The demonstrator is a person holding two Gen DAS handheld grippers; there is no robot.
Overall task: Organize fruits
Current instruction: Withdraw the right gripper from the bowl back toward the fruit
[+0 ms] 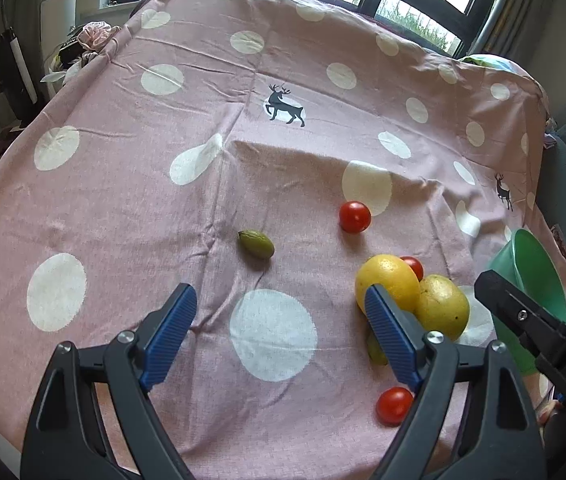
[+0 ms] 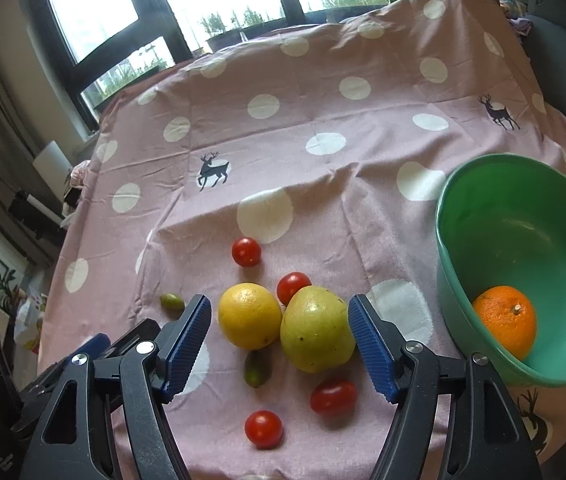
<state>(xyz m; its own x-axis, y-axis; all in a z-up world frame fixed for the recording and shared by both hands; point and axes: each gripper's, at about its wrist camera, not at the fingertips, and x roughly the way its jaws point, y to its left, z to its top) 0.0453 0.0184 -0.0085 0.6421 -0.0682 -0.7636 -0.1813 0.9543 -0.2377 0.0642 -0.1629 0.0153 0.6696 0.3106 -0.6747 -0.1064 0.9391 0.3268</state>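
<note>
Fruit, loose, on a pink cotton cloth with white dots and deer prints (image 2: 323, 92), spread over a counter.

Contents, right wrist view: one round yellow citrus (image 2: 249, 316); one yellow-green pear (image 2: 317, 328), touching the citrus on its right, long axis running roughly away from the camera; four small red cherry tomatoes, one far (image 2: 246, 252), one behind the pear (image 2: 291, 286), two near (image 2: 333, 397) (image 2: 263, 429); two small green olive-shaped fruits, one far left (image 2: 171, 301), one just below the citrus (image 2: 257, 368). One round orange (image 2: 506, 320) already lies in a green plastic bowl (image 2: 463, 216), which is tilted toward the camera at the right.

Right hand-held gripper (image 2: 279, 336): jaws apart, nothing clasped. Pear and citrus lie straight ahead and below, between the two blue ribbed pads (image 2: 187, 344); the pear sits just inside the right pad, not touched.

Left hand-held gripper (image 1: 279, 332): jaws spread wide, empty, over bare cloth. Same citrus (image 1: 387, 284) shows just behind its right pad; the far olive-shaped fruit (image 1: 256, 243) lies ahead between the pads.

Judgement: right hand is nearer the pear and the bowl; it would need to centre on the pear alone, so as not to pinch the citrus as well.
</note>
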